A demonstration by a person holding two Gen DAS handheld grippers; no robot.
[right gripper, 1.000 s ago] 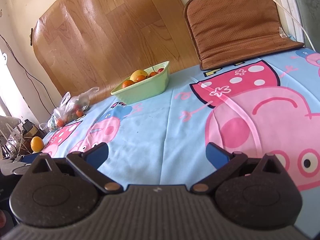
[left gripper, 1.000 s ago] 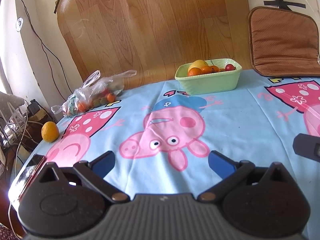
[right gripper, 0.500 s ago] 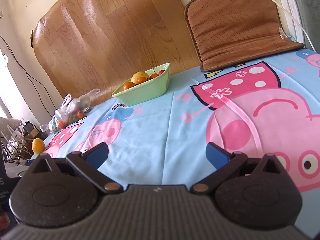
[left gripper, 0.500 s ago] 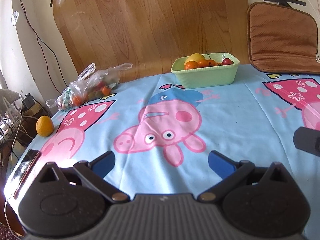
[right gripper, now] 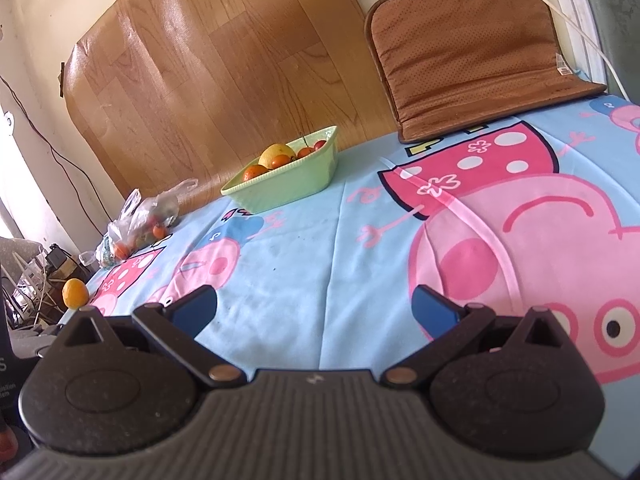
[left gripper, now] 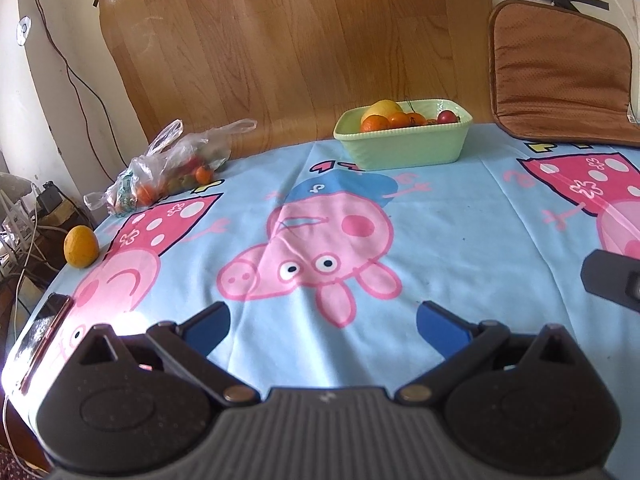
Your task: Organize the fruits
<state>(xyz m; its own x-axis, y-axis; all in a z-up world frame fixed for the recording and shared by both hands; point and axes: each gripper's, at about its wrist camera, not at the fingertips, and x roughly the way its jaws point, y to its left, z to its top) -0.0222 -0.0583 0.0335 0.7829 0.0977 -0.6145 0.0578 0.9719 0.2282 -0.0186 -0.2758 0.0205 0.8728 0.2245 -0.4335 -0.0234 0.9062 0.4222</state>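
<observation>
The left gripper (left gripper: 322, 322) has its jaws wide apart and empty, low over the cartoon-print cloth (left gripper: 440, 232) that covers the bench; the right gripper (right gripper: 314, 308) is likewise spread and holds nothing. A dark part at the right edge of the left view is probably the right gripper. Out from there, a loose orange (left gripper: 81, 246) sits alone at the bench's left edge, well apart from both grippers. Farther back on the left lies a clear bag (left gripper: 168, 172) of small red and orange fruit, its handles toward the wall. At the far middle stands a green dish (left gripper: 404, 148) already holding oranges, a yellow fruit and a red one. This looks like the reach stage: nothing is grasped yet, and the loose orange seems the likely next target for the left gripper, which would need to swing left and close around it. The orange is slightly egg-shaped, its long axis roughly upright, so a side grip should suit; it lies near the edge, so a nudge could roll it off.
</observation>
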